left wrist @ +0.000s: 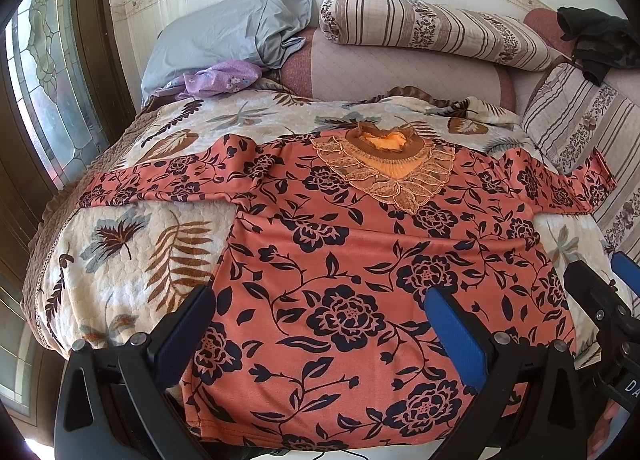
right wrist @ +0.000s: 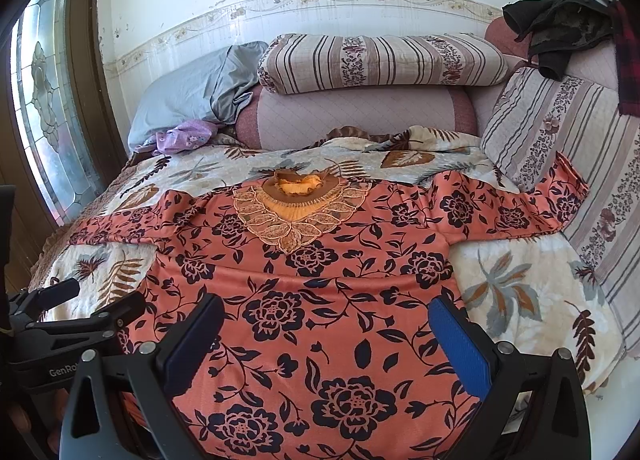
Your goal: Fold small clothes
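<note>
An orange long-sleeved top with dark flowers point(left wrist: 360, 260) lies flat and face up on the bed, sleeves spread to both sides, lace collar point(left wrist: 384, 168) at the far end. It also shows in the right wrist view point(right wrist: 320, 300). My left gripper point(left wrist: 320, 312) is open above the hem's left part, holding nothing. My right gripper point(right wrist: 328, 324) is open above the hem's right part, also empty. The right gripper shows at the right edge of the left wrist view point(left wrist: 596, 280), and the left gripper at the left edge of the right wrist view point(right wrist: 96, 300).
A leaf-patterned quilt point(left wrist: 132, 244) covers the bed. Striped pillows point(left wrist: 432, 28), a grey pillow point(left wrist: 224, 36) and a purple cloth point(left wrist: 220, 78) lie at the far end. Dark clothes point(right wrist: 560, 28) hang at the back right. A glass door point(left wrist: 44, 84) stands left.
</note>
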{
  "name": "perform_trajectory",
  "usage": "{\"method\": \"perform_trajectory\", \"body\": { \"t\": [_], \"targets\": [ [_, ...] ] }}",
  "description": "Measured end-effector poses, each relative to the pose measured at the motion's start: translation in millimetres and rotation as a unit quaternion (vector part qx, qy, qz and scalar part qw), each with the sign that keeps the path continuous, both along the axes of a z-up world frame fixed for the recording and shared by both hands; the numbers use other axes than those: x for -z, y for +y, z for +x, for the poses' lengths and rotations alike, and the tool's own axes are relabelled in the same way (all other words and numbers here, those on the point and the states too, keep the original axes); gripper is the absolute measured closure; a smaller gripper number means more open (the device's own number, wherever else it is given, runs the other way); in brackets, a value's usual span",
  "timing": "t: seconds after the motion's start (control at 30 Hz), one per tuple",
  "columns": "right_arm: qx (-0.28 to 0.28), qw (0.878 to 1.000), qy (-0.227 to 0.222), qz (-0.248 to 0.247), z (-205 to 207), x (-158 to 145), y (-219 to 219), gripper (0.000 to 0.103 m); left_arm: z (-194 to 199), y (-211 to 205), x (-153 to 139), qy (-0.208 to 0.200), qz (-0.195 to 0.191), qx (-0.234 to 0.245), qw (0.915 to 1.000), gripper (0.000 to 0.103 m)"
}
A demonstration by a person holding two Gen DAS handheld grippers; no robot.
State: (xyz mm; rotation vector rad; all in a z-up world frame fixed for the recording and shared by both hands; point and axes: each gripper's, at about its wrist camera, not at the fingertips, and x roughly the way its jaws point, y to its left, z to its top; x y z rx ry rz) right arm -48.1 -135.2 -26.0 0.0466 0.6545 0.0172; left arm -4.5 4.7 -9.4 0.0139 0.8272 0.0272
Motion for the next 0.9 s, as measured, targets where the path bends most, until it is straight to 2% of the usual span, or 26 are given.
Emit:
{"method": "perform_trajectory", "body": {
  "t": [0.9],
  "targets": [
    [-0.001,1.0,-0.002,0.005,3.5,-3.3,-0.9,0.0,-0.2,-2.2,-3.4,-0.004,0.009,0.002,0.9999,0.0]
  ]
}}
